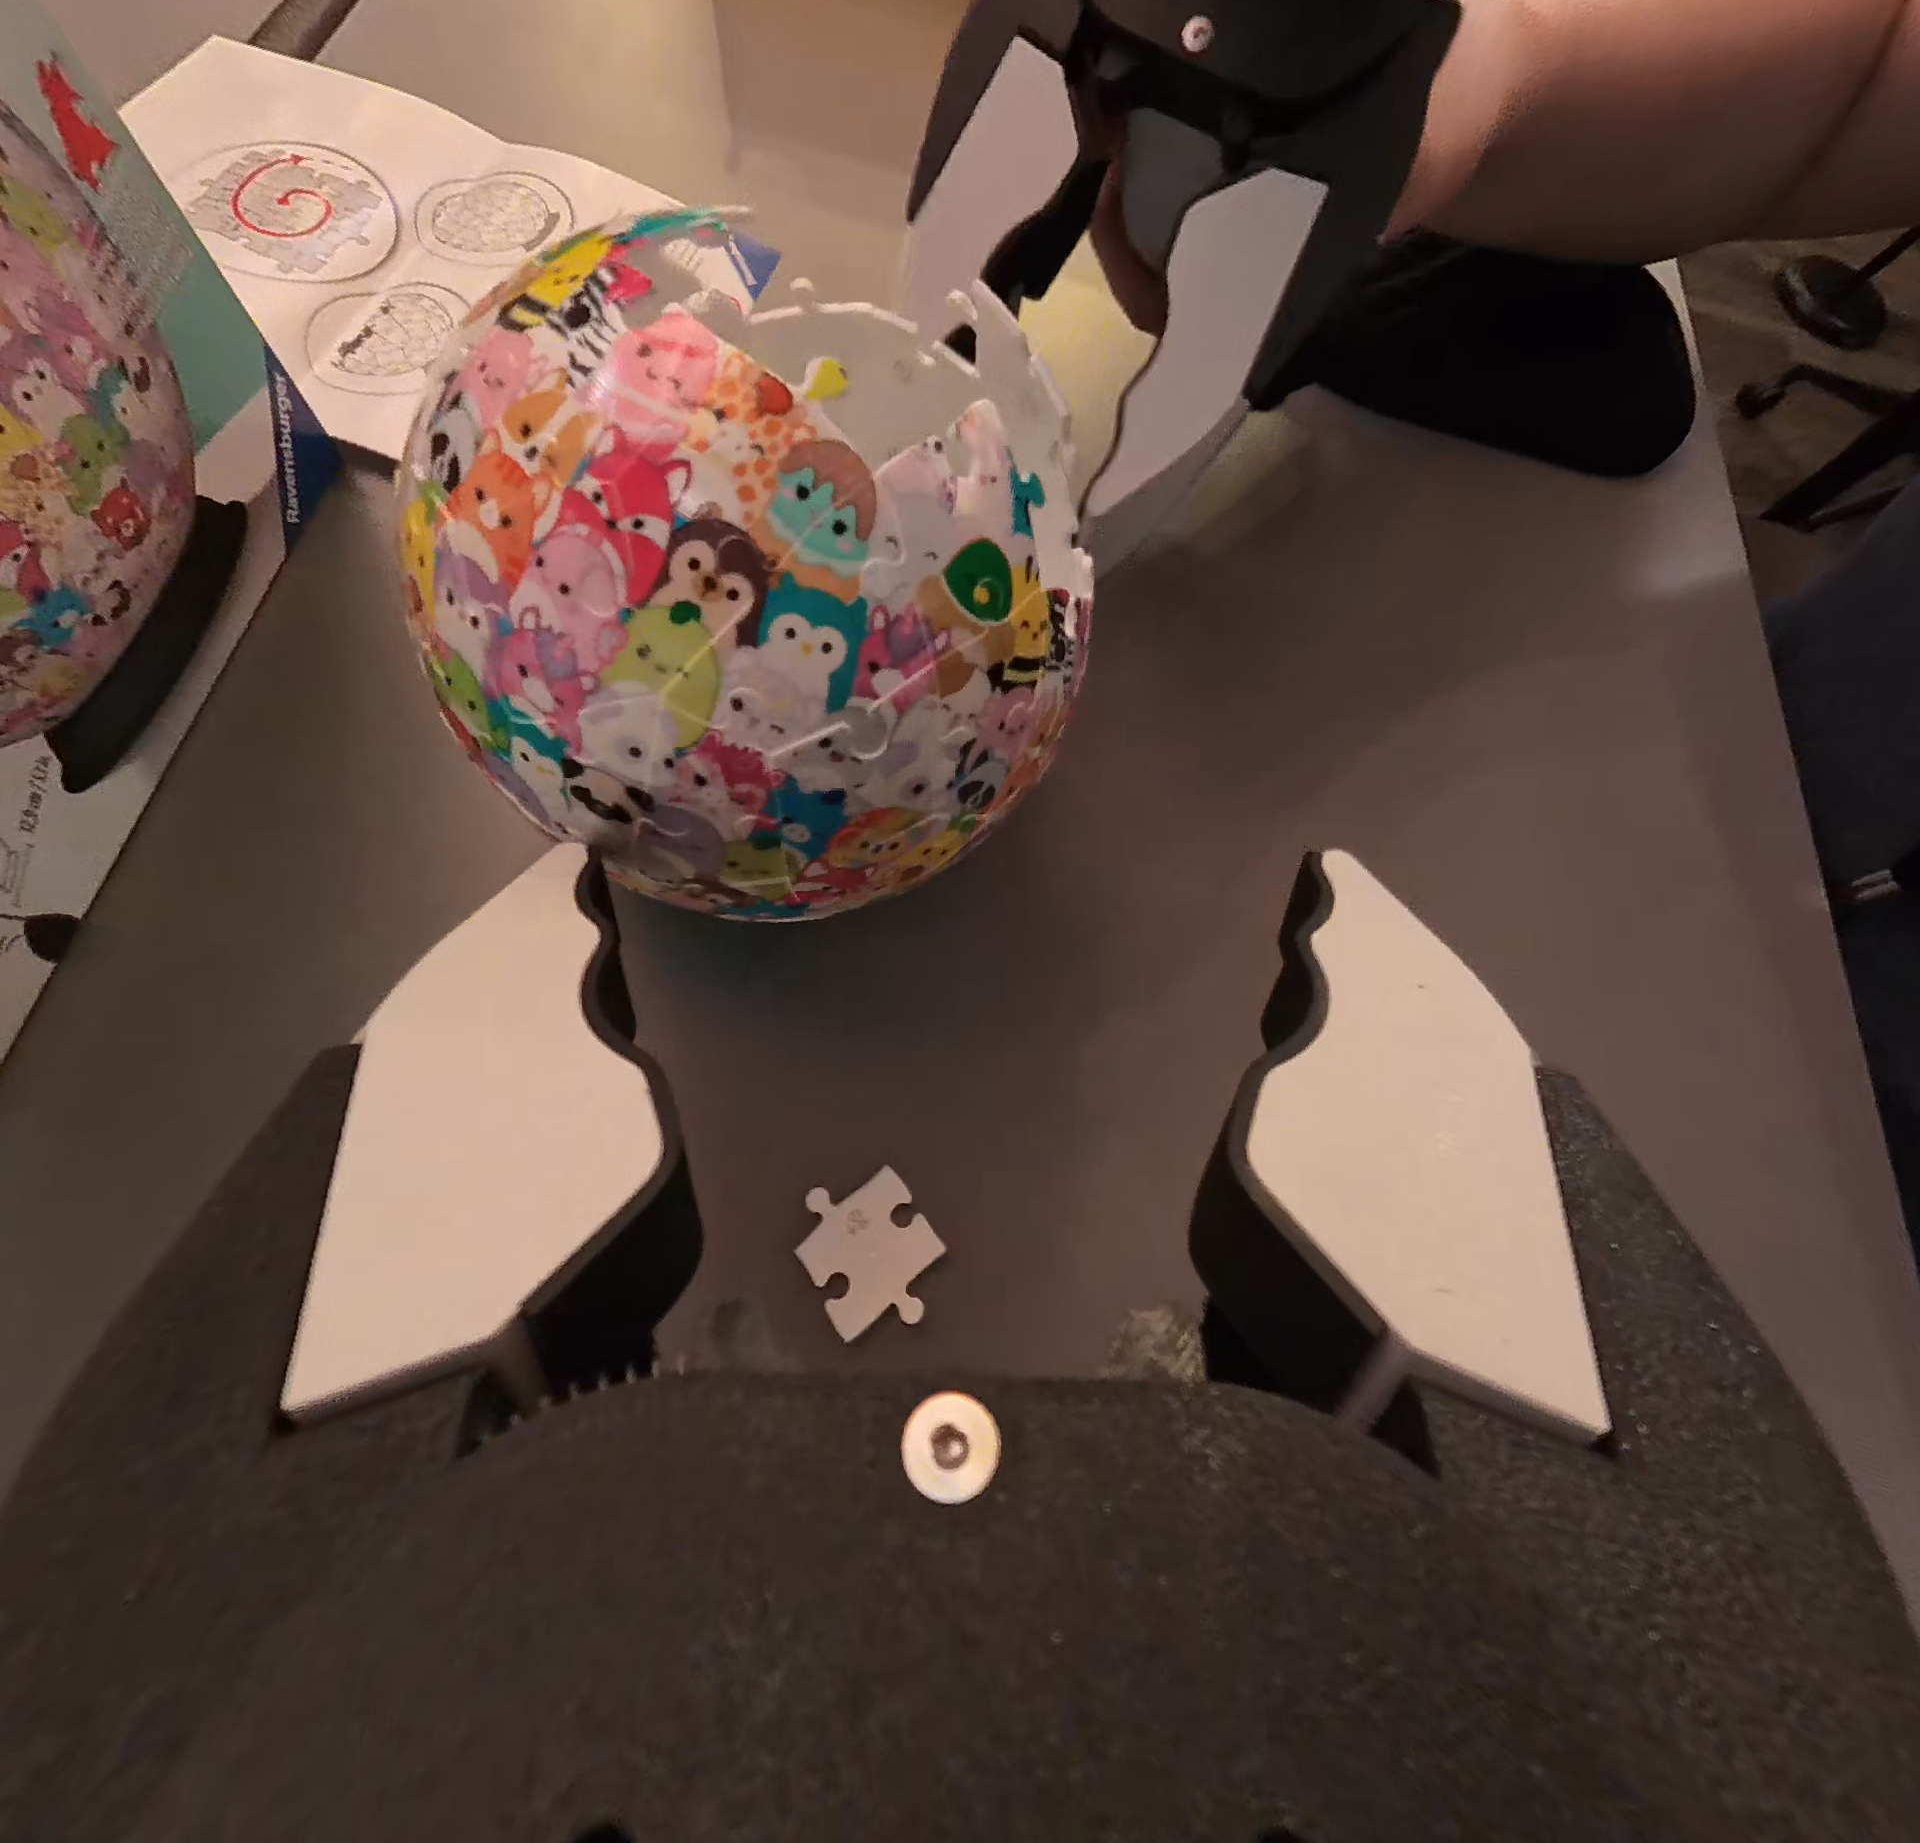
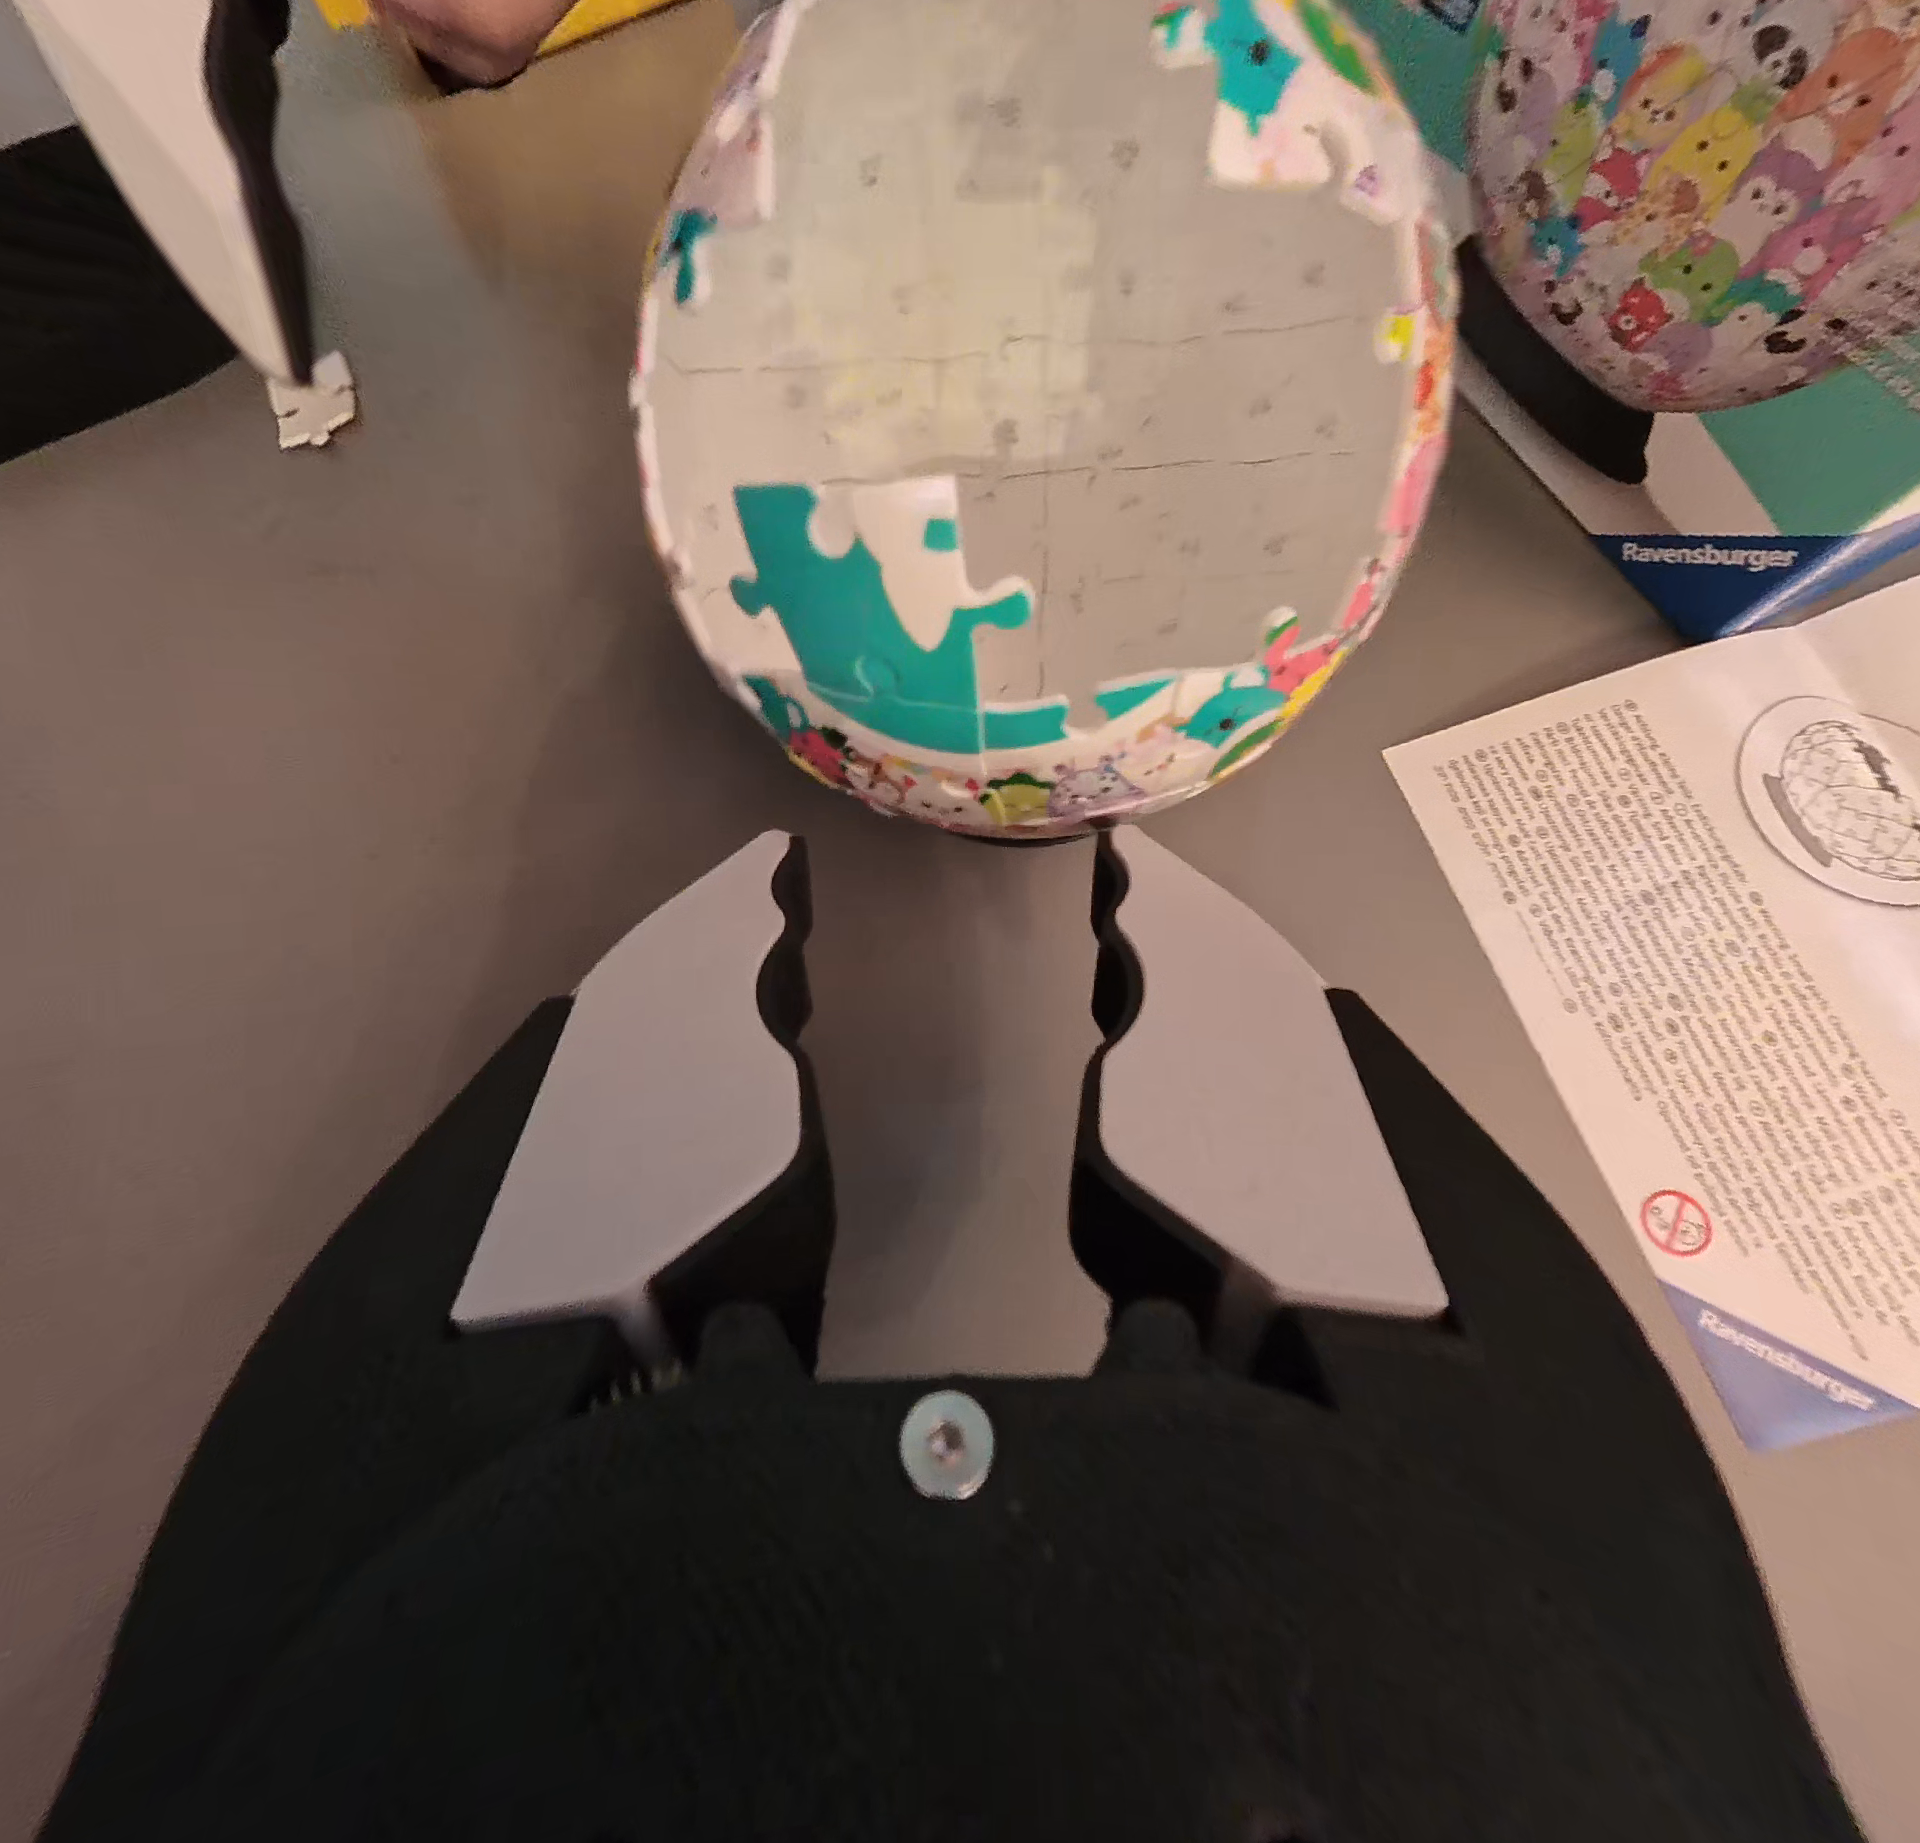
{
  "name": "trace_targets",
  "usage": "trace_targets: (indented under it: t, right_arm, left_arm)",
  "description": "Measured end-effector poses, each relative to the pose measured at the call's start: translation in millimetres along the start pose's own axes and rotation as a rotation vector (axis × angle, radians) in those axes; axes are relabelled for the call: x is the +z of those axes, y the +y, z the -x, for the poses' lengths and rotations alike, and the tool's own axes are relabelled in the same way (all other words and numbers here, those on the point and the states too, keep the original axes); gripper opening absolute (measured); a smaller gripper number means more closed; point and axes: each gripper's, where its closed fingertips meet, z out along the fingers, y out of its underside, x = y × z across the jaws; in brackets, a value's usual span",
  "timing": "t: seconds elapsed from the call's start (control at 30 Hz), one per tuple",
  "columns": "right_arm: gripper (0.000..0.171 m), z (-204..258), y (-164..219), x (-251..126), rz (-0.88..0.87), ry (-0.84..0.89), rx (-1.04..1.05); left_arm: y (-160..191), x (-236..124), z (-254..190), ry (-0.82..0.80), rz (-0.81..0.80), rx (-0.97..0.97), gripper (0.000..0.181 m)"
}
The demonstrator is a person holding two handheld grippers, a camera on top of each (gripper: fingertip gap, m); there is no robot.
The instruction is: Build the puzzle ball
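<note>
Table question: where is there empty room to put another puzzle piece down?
Bare grey table lies between the puzzle ball and the loose piece. It's crowded on the ball's other side, by the leaflet and box.

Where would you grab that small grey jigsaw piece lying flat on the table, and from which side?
Probably from straight above. The small grey jigsaw piece lies flat, blank side up, on the grey table, between the fingers of the open left gripper. It is too thin for a side approach, so lower the fingertips to pinch two opposite edges, ideally the straighter stretches rather than the knobs.
</note>
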Motion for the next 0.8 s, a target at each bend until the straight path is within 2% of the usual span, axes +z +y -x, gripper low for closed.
trace_targets:
  t: [0.27, 0.4, 0.57, 0.8]
  right_arm:
    - [0.062, -12.6, -4.3, -1.4, 0.016, -0.079, -0.030]
    - [0.063, -19.6, 2.2, -5.4, 0.027, -0.057, 0.002]
    - [0.062, -0.1, 4.8, -16.2, -0.013, -0.056, 0.066]
    - [0.062, 15.5, -5.1, -13.3, -0.041, -0.080, 0.067]
  left_arm:
    - [6.9, -1.3, -23.9, -0.001, -0.005, 0.017, 0.116]
    - [4.9, -6.6, -7.7, -0.064, -0.048, 0.008, 0.114]
    - [1.4, -6.7, 16.0, -0.049, -0.068, -0.017, 0.117]
    - [2.2, 4.6, 3.4, 0.017, -0.058, -0.003, 0.115]
